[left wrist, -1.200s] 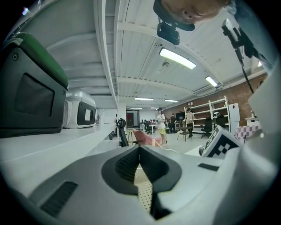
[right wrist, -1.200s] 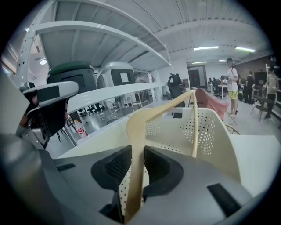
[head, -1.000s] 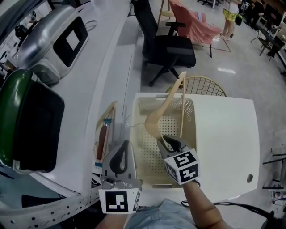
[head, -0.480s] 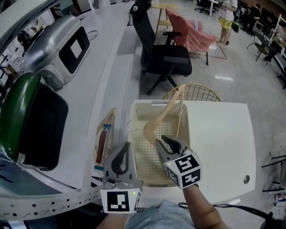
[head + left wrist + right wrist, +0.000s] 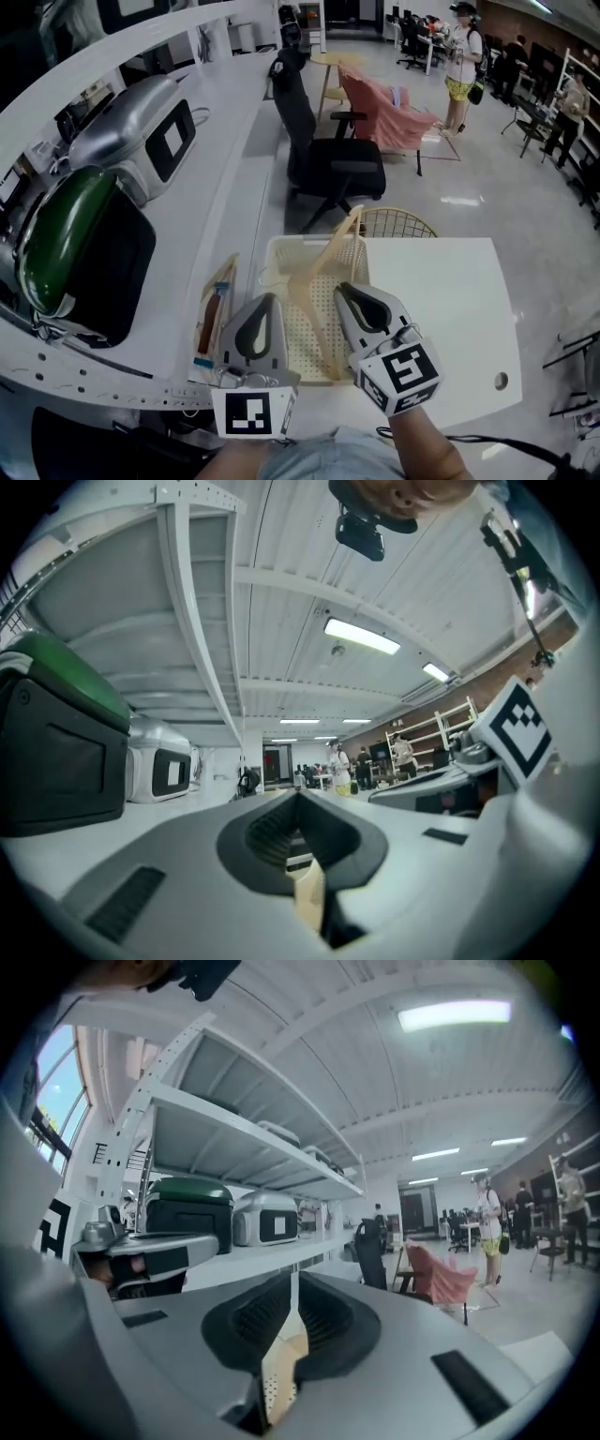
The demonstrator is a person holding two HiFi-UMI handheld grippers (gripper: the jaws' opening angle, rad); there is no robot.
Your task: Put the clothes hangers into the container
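Retrieval of another hanger looks like the step in hand. One wooden hanger (image 5: 330,251) already stands in the container (image 5: 292,323), propped at a slant with its upper end poking out over the far rim. More hangers (image 5: 214,314) lie on the bench (image 5: 169,309) just to the container's left.

The right claw (image 5: 345,292) hovers above the container. Its jaws have just been closing and now meet at the tips with nothing between them; only the perforated floor shows through the gap behind. The left claw (image 5: 269,302), beside it over the container's left rim, is likewise pressed together and empty.

To do the step well, I would open the left claw wide before reaching and take a hanger by one shoulder close to the neck, where the wood is thickest. It should then go in tilted low, so that it lies flat rather than stacking against the propped one.

The hangers are pale, smooth, rigid wood with curved shoulders, and probably slippery in a grip. One on the bench carries a reddish-brown stretch. The container is cream plastic, rectangular with rounded corners, and its walls and floor are pierced with rows of small holes. The claw pads are dark and ribbed, set in grey shells.
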